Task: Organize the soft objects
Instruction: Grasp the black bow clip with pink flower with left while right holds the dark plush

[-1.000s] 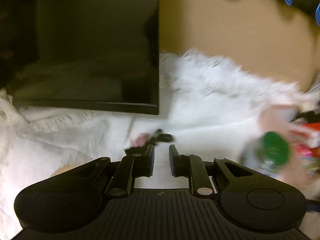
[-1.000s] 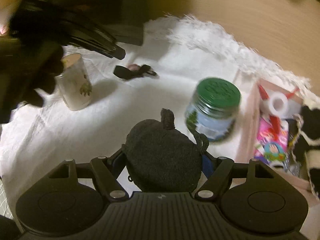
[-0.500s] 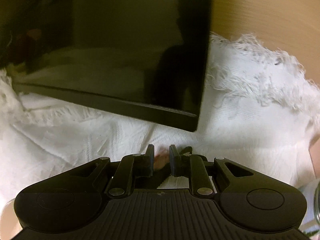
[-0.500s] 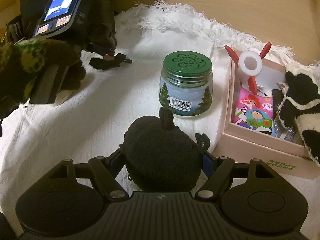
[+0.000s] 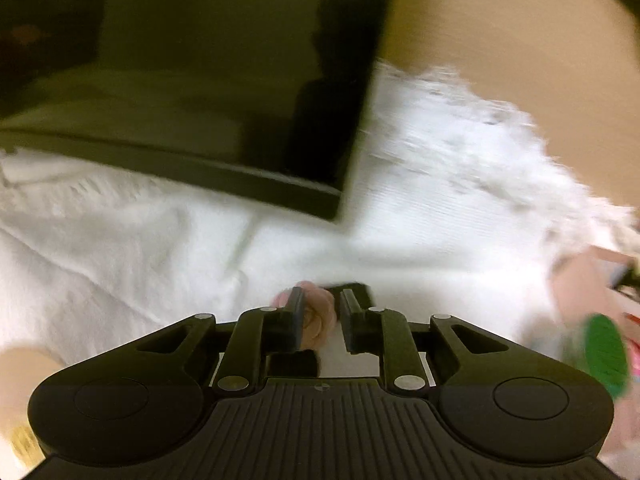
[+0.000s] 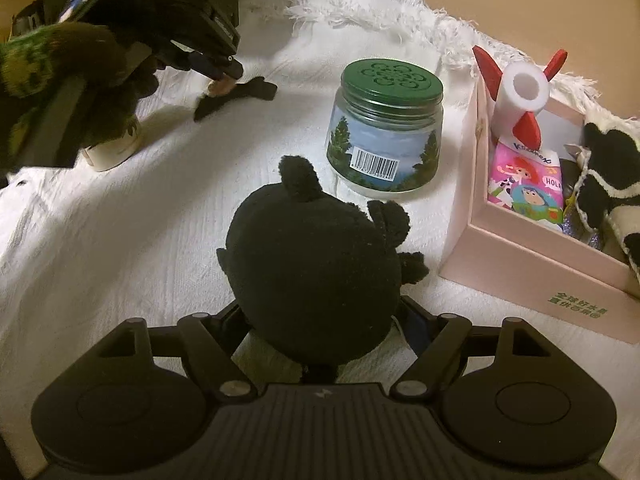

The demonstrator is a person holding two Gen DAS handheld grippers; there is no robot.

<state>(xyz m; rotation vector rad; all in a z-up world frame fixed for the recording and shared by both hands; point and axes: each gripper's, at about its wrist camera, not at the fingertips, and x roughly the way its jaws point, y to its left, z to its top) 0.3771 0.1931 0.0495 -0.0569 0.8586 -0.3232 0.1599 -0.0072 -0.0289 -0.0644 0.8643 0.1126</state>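
The right hand-held gripper [image 6: 320, 320] clamps a black plush [image 6: 316, 264]; the left hand-held gripper [image 5: 322, 314], blurred, seemingly pinches a pink-black item [image 5: 318, 312].

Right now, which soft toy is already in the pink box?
The black-and-white plush, draped over the pink box's right end. The all-black plush sits outside it, in the right tongs.

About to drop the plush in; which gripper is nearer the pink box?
Right. The right gripper, shut on the black plush, sits just left of the pink box. The left gripper is across the white cloth, beyond the green-lidded jar.
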